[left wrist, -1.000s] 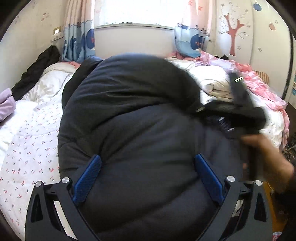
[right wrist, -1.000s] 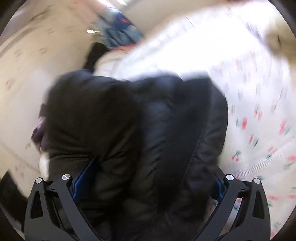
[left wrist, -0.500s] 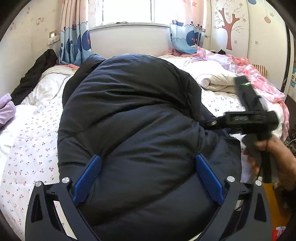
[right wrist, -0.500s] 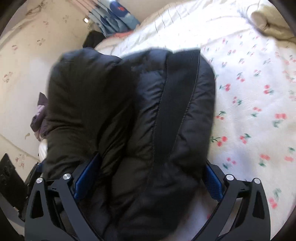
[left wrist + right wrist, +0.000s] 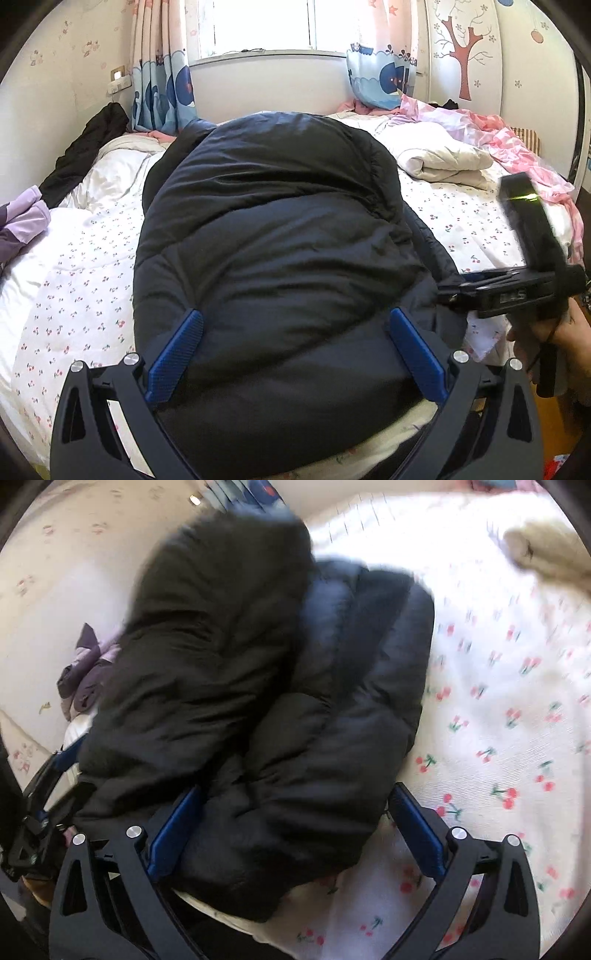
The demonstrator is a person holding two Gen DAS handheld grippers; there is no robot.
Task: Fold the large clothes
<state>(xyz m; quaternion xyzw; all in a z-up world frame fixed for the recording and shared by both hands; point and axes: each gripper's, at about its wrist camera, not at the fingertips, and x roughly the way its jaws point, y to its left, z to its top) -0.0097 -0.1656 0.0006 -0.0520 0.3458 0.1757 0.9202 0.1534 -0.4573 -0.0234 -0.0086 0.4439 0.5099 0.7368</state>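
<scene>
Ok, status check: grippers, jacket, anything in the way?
Left gripper open, straddling the black puffer jacket. Right gripper open at jacket's edge. Jacket bundled on cherry-print bedsheet. Nothing blocking.

Cherry-print bedsheet (image 5: 74, 295), white duvet (image 5: 443, 162), curtains (image 5: 162, 88)

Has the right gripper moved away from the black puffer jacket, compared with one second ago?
Yes. In the left wrist view the right gripper has drawn back rightward and lower, off the black puffer jacket, toward the bed's near edge.

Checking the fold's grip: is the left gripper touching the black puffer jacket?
Cannot tell. In the left wrist view the left gripper stands wide open around the black puffer jacket; no contact or gap shows plainly.
</scene>
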